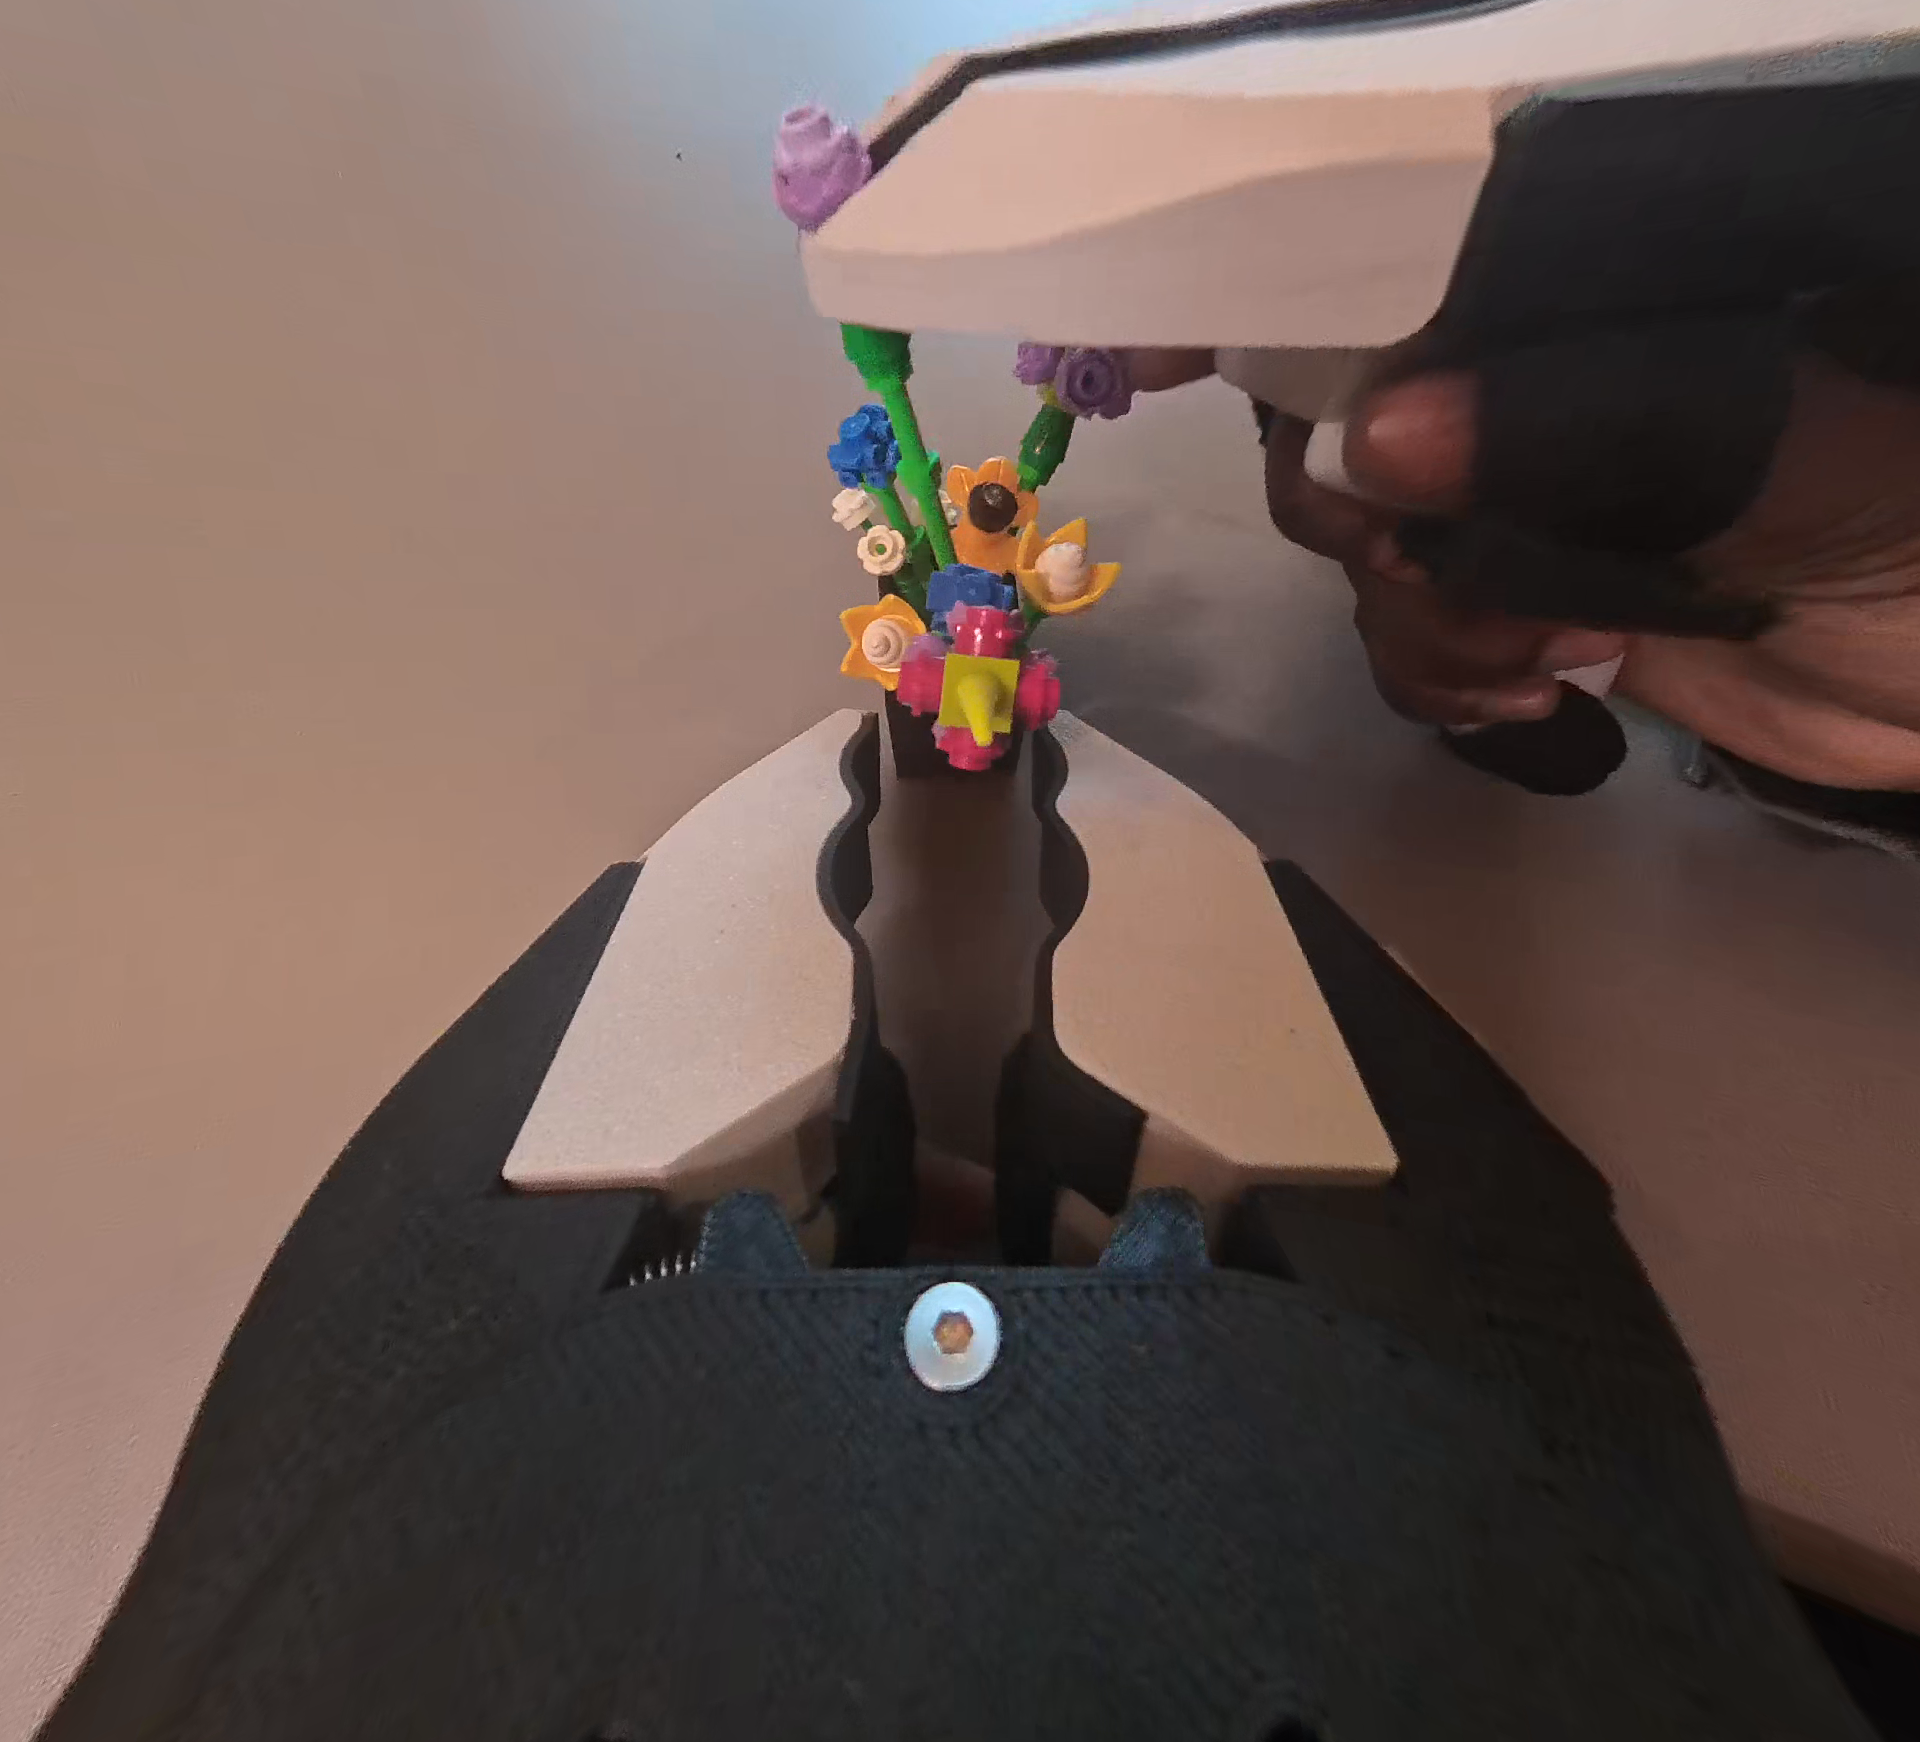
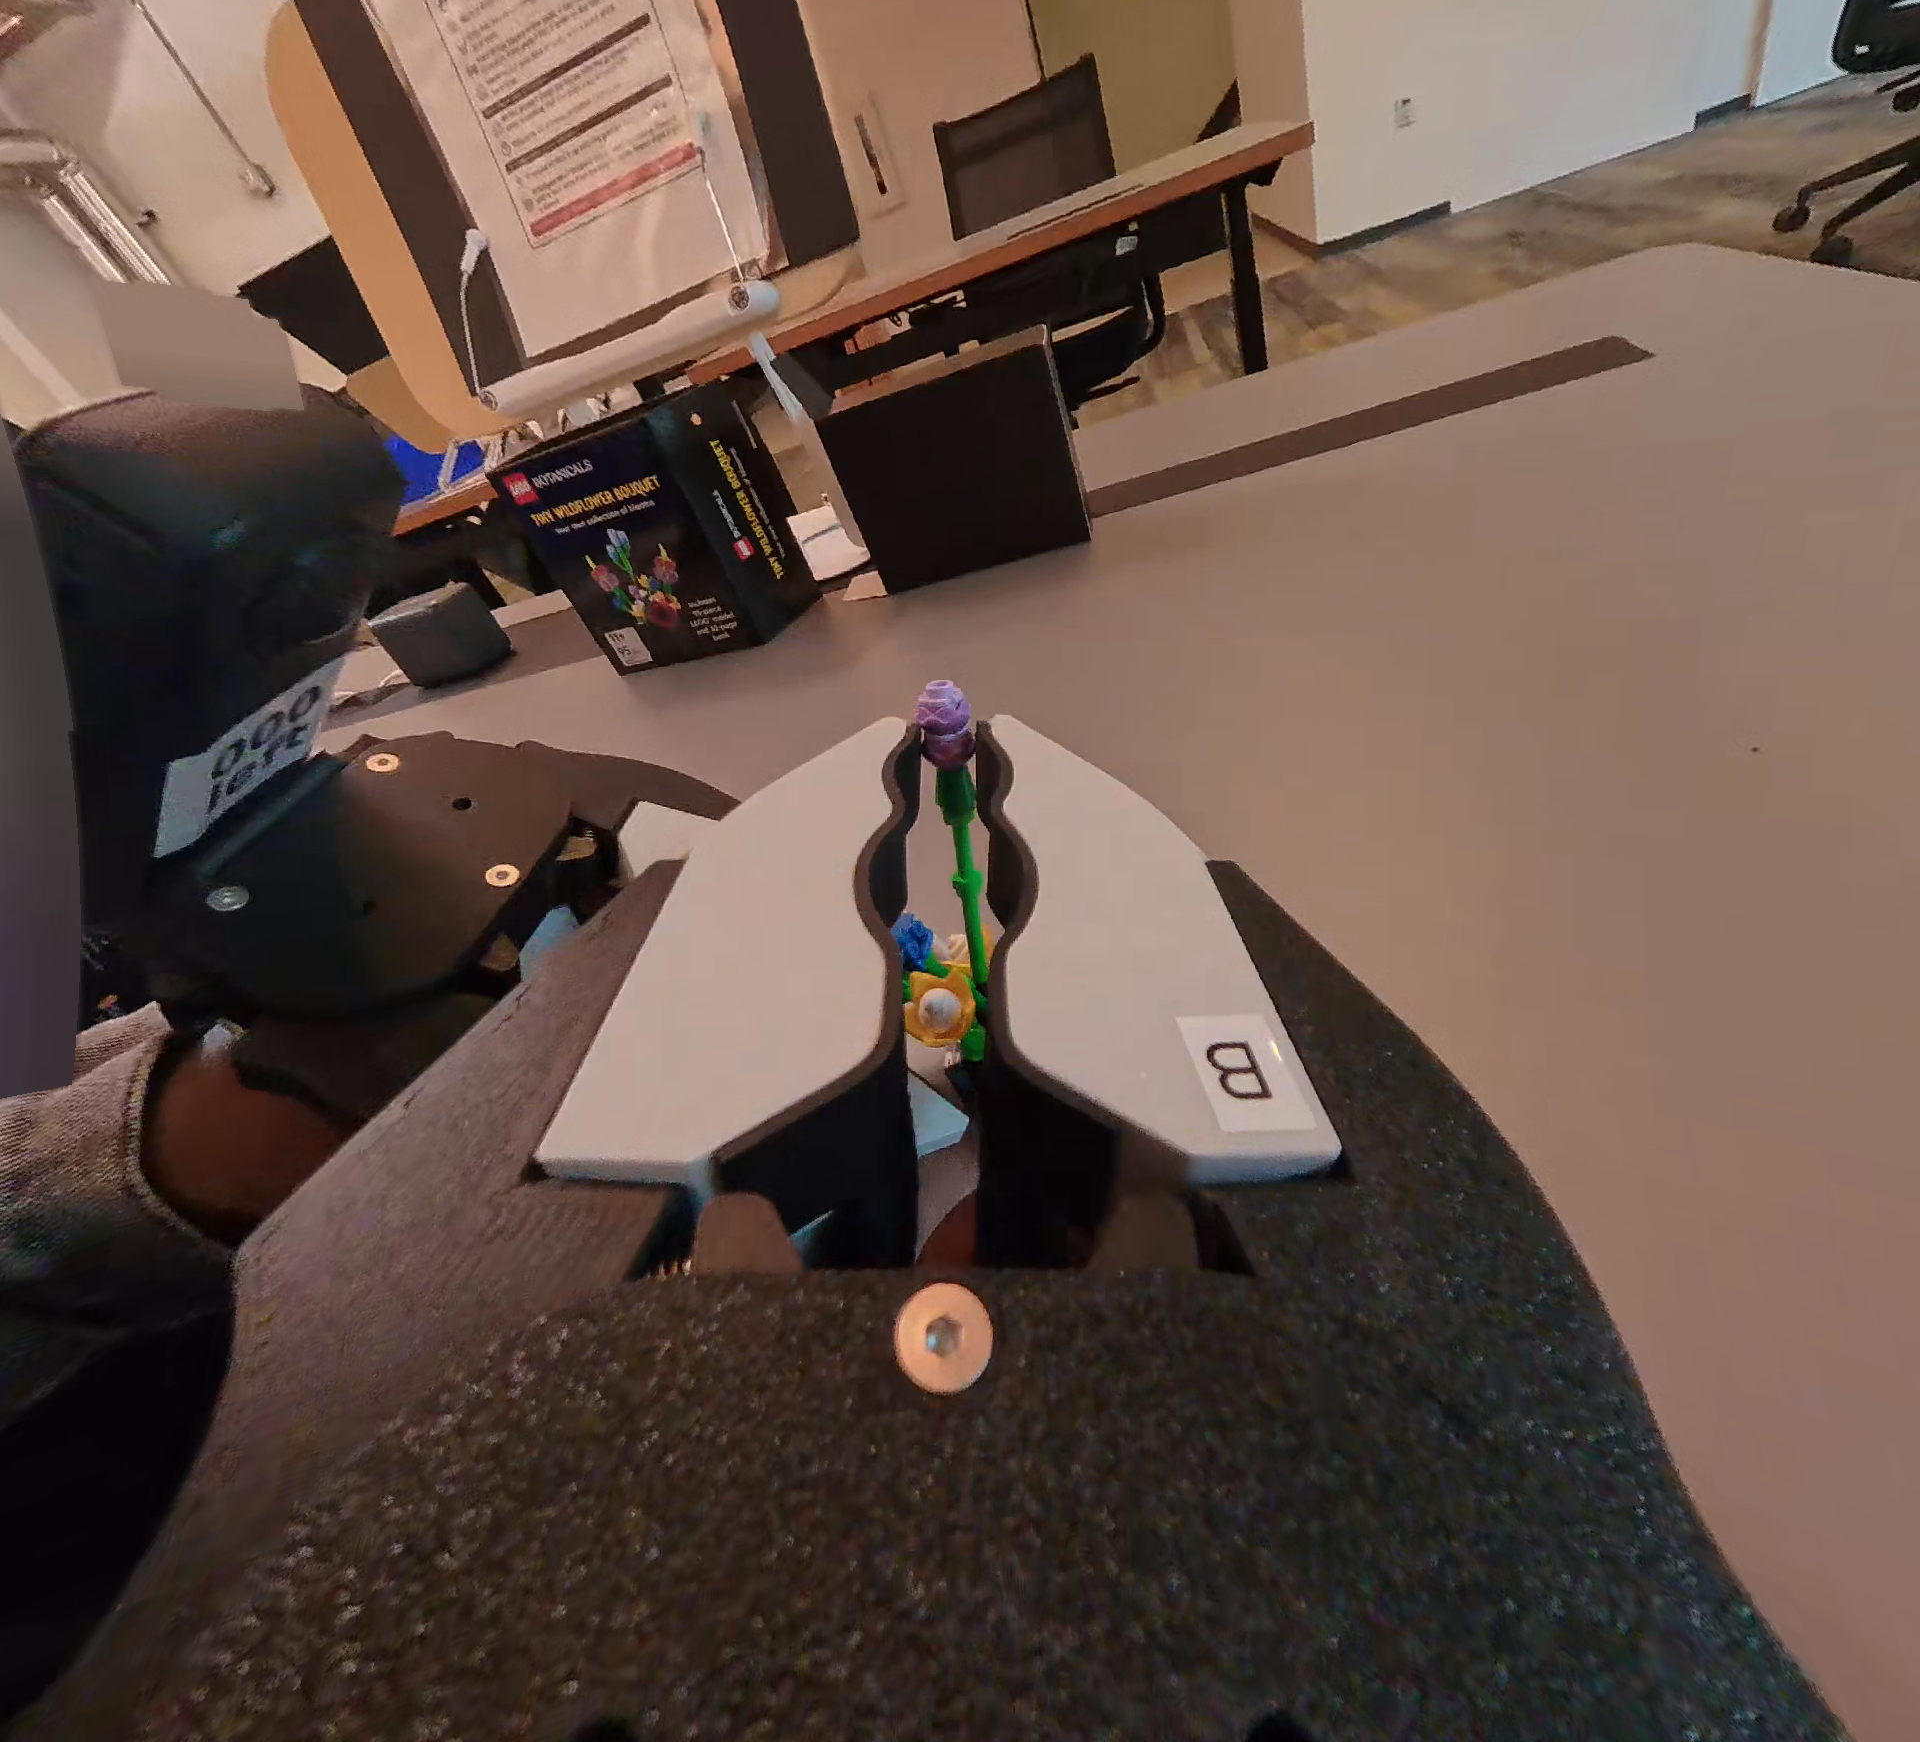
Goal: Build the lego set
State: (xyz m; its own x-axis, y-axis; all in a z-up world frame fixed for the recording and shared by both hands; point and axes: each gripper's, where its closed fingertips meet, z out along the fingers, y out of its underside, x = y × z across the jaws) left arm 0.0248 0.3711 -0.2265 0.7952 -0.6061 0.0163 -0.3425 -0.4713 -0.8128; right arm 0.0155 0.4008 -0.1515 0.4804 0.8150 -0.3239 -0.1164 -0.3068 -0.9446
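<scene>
You're gripping the dark base [image 1: 920, 747] of the lego bouquet [image 1: 961, 612] with your left tool [image 1: 956, 742], its jaws narrowed against both sides, and the bouquet is standing upright on the pale bench [image 1: 312, 549] right at the tool's tips. Your right tool [image 2: 948, 742] is coming in from above, and its jaws are pinching the purple bud [image 2: 943, 721] atop a tall green stem [image 2: 968, 871]. Blue, orange, yellow and pink blooms are clustering below that stem. Farther back on the bench, the dark set box [image 2: 665, 534] is standing beside a black block [image 2: 951, 471].
</scene>
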